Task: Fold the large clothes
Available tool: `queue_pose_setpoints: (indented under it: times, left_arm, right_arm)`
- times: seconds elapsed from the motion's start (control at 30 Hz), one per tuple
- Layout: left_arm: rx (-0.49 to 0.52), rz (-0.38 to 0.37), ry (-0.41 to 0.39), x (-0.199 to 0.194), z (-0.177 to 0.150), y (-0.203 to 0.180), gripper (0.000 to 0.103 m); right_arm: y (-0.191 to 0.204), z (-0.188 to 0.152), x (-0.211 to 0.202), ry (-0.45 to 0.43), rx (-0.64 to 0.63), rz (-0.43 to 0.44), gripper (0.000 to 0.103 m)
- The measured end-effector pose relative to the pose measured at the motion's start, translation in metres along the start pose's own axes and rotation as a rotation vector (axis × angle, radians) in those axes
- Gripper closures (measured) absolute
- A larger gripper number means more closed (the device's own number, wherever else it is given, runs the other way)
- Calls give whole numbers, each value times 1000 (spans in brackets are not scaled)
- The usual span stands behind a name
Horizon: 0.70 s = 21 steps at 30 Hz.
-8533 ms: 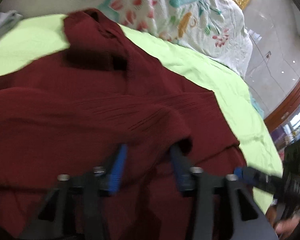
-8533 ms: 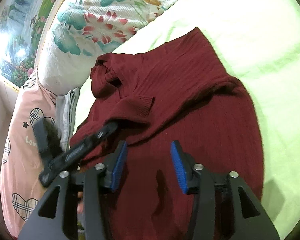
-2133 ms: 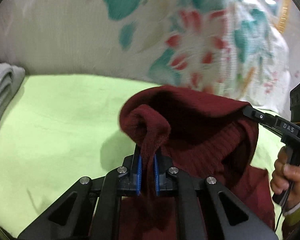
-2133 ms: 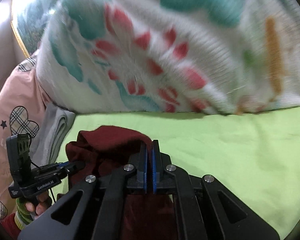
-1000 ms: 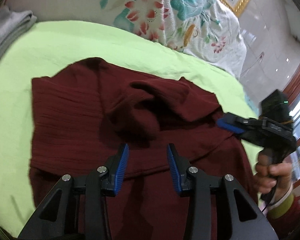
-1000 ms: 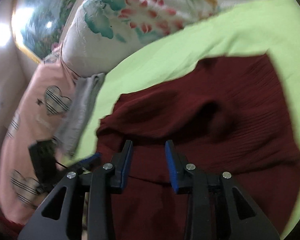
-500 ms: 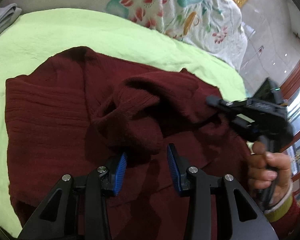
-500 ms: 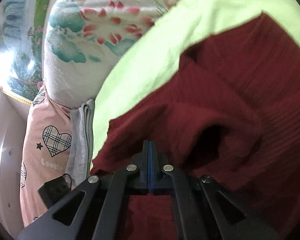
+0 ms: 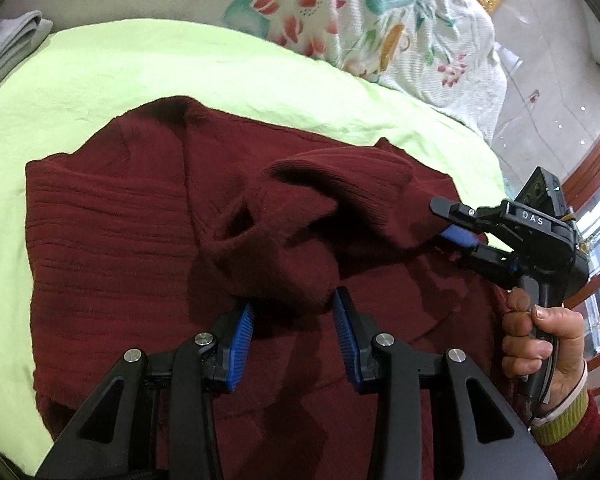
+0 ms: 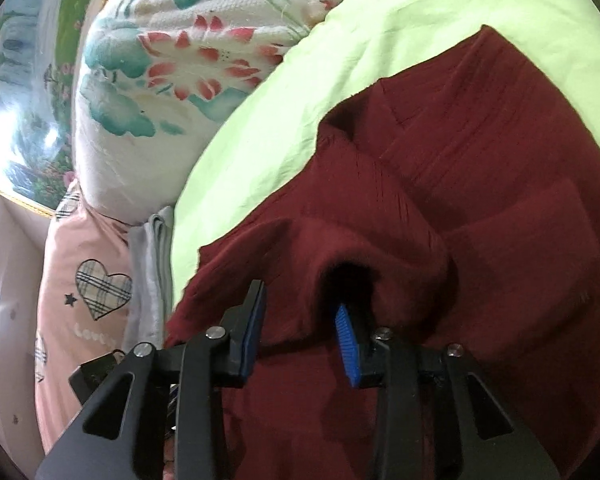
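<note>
Sweater [image 9: 112, 240], maroon and ribbed, lies partly folded on the lime-green bed sheet [image 9: 180, 68], spreading ahead of and beneath both sets of jaws. The left gripper [image 9: 293, 322] has its jaws spread open, and a rumpled sleeve [image 9: 276, 248] of the knit bunches just ahead of them, its rounded end reaching down into the gap between the blue pads [image 9: 242, 332]. Off to the right of those jaws, the right gripper [image 9: 454, 226] is seen side-on, held in the right hand [image 9: 540, 340], its tips at the sweater's edge. In the right wrist view, the right gripper [image 10: 300, 316] has its jaws apart as well; a raised fold of the sweater [image 10: 480, 184] sits between them, and the right pad [image 10: 346, 340] is tucked under a dark pocket of cloth. Beyond the jaws, a floral quilt [image 10: 172, 68] is piled at the bed's far side, with folded grey cloth [image 10: 150, 272] and a pink heart-print pillow [image 10: 84, 292] to the left.
</note>
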<state>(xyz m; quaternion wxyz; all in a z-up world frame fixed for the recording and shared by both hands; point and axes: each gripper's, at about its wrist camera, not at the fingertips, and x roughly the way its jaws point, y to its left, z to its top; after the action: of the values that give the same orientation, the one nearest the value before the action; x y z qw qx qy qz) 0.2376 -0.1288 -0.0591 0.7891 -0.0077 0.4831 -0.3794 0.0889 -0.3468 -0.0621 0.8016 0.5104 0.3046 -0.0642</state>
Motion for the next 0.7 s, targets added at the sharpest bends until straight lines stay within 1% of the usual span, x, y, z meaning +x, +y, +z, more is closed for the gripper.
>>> queue_pose_setpoints:
  times: [0.03,0.1,0.17,0.23,0.27,0.33,0.37,0.4,0.47,0.5,0.57,0.63,0.67,0.7]
  left_arm:
    - [1,5,-1,0,0,0,64]
    - [6,19,-2,2,1,-1,64]
    - [4,33,-2,4,0,0,64]
    - [-8,54,-5,5,0,2,64]
    - [-19,76,-15,4,1,4,64]
    - [-50,123,-43,1,1,10,64]
    - [-69,133,-56,-1,0,14,64]
    - [-95,135,-69,-5,-2,19,61]
    - [-136,123,-82,-11,-10,27,61]
    - [-142,125,-84,-15,-15,29,61]
    - [-127,136,-79,-23,-24,31,63]
    - [-121,124,-82,-35,-30,32,62]
    - [-133,90,-86,-42,-32,35,61]
    - [-147,59,-87,-48,-32,37,56]
  right_arm:
    - [2,0,-2,0,-6,10,99]
    - [13,-2,-16,-22,-47,65,99]
    - [25,-8,-41,-50,-109,168,99]
    - [31,-17,-68,-56,-183,261,99]
    - [31,-21,-75,-45,-208,259,99]
    - [24,-30,-84,-14,-245,198,99]
    - [13,-34,-83,25,-241,163,99]
    - [6,-37,-80,51,-228,140,99]
    - [-11,-44,-71,119,-200,58,97]
    - [-17,-46,-68,133,-191,37,96]
    - [-26,-50,-67,151,-152,24,96]
    - [-25,-49,-73,130,-151,30,95]
    - [-22,-48,-77,117,-160,34,91]
    - [-18,-47,-82,100,-173,39,90]
